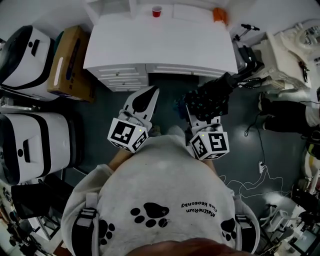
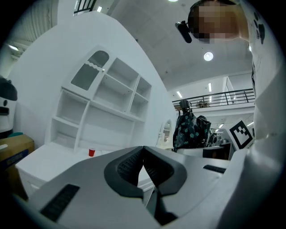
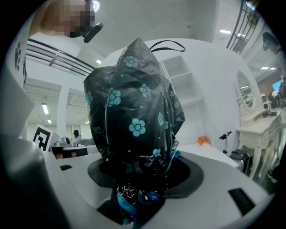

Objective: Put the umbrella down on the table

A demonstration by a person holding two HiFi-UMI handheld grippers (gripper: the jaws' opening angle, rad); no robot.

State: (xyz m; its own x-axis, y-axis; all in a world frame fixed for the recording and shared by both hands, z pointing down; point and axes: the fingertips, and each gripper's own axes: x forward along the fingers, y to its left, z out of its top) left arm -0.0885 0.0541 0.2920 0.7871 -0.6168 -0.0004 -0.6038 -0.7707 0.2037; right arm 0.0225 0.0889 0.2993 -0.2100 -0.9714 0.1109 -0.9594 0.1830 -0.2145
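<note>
Short of the worktop (image 1: 160,45), right claw (image 3: 142,174) pinches umbrella (image 1: 210,97), long axis aimed at it; left claw (image 2: 144,156) pressed together, empty.

The umbrella (image 3: 134,116) sits in the right tongs (image 3: 142,179), short of the table (image 1: 160,47).

table (image 1: 165,47) top is mostly bare, just a red cup (image 1: 157,11) at the back edge and an orange thing (image 1: 219,15) back right. cardboard box (image 1: 70,65) crowds its left side, dark gear (image 1: 247,57) its right.
</note>
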